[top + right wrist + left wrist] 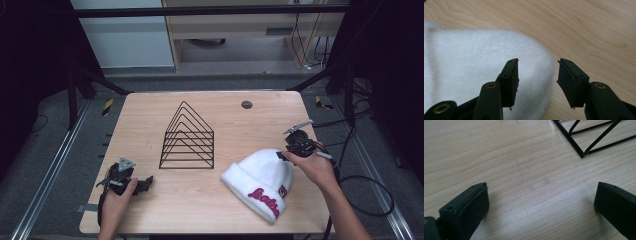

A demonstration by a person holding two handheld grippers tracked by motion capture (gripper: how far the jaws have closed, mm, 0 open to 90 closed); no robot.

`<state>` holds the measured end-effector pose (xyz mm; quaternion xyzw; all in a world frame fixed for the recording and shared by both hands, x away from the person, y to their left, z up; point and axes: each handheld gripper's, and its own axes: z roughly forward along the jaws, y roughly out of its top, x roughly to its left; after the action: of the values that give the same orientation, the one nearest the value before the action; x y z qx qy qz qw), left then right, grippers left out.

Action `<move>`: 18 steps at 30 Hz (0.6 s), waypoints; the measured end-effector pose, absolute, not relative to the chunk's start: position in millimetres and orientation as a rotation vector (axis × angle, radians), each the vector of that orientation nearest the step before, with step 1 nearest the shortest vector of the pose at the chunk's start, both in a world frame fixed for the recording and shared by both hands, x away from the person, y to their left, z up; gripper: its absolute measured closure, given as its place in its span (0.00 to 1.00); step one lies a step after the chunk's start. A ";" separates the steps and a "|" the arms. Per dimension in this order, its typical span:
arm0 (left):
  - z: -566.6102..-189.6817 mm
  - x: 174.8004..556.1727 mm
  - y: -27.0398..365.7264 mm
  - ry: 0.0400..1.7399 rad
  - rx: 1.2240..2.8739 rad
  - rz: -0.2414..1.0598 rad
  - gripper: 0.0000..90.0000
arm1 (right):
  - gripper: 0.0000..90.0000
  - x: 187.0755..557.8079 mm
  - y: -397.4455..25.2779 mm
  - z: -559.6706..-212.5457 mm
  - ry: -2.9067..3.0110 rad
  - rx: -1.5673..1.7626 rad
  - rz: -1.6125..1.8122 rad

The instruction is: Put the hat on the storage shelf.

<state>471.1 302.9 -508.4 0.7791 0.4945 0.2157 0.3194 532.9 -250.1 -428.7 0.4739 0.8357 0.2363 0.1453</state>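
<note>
While lying flat on the near right part of a pale wooden worktop (200,207), rounded crown toward the right edge and folded cuff toward the person: a white fuzzy knit beanie (260,172), probably laid out limp like that so as to be picked up by its top. Just at that crown, the right claw (283,156), held in the person's right hand; in the right gripper view, released and spread (537,62), one jaw over the white pile of the beanie (474,62), the other over bare wood just past its edge, gripping nothing yet, and likely lined up to pinch the soft rim of the crown. Well apart on the near left, the left claw (145,182), resting low at the worktop in the left hand, released wide (541,186) with bare wood grain between the jaws; seemingly parked until needed. Between the two and farther back, standing upright, a black wire rack of nested triangular frames (187,142), its near corner also caught at the top of the left gripper view (594,137); apart from the beanie, perhaps meant as somewhere to set it. On the cuff, pink embroidered script (262,200), too small and slanted to read for certain; beside it a small dark patch (283,190), unreadable. No other brands or labels legible.
</note>
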 end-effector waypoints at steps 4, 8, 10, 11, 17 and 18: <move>-508.4 471.0 302.9 1.301 2.049 0.568 0.00 | 0.55 542.3 -245.2 -442.1 2.427 1.393 0.634; -508.3 471.0 302.9 1.301 2.049 0.568 0.00 | 0.55 547.4 -246.0 -451.6 2.439 1.429 0.621; -508.3 471.1 303.0 1.301 2.050 0.566 0.00 | 0.55 549.4 -246.5 -455.7 2.446 1.427 0.598; -508.3 471.1 303.0 1.301 2.050 0.566 0.00 | 0.55 549.4 -246.5 -455.7 2.446 1.427 0.598; -508.4 471.1 303.0 1.299 2.050 0.566 0.00 | 0.56 551.5 -248.6 -466.2 2.455 1.476 0.616; -508.4 471.1 303.0 1.299 2.050 0.566 0.00 | 0.56 551.7 -248.6 -466.9 2.459 1.471 0.618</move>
<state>471.1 303.0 -508.4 0.7797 0.4940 0.2154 0.3189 551.7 -248.6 -466.9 0.4990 0.8342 0.2096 0.1053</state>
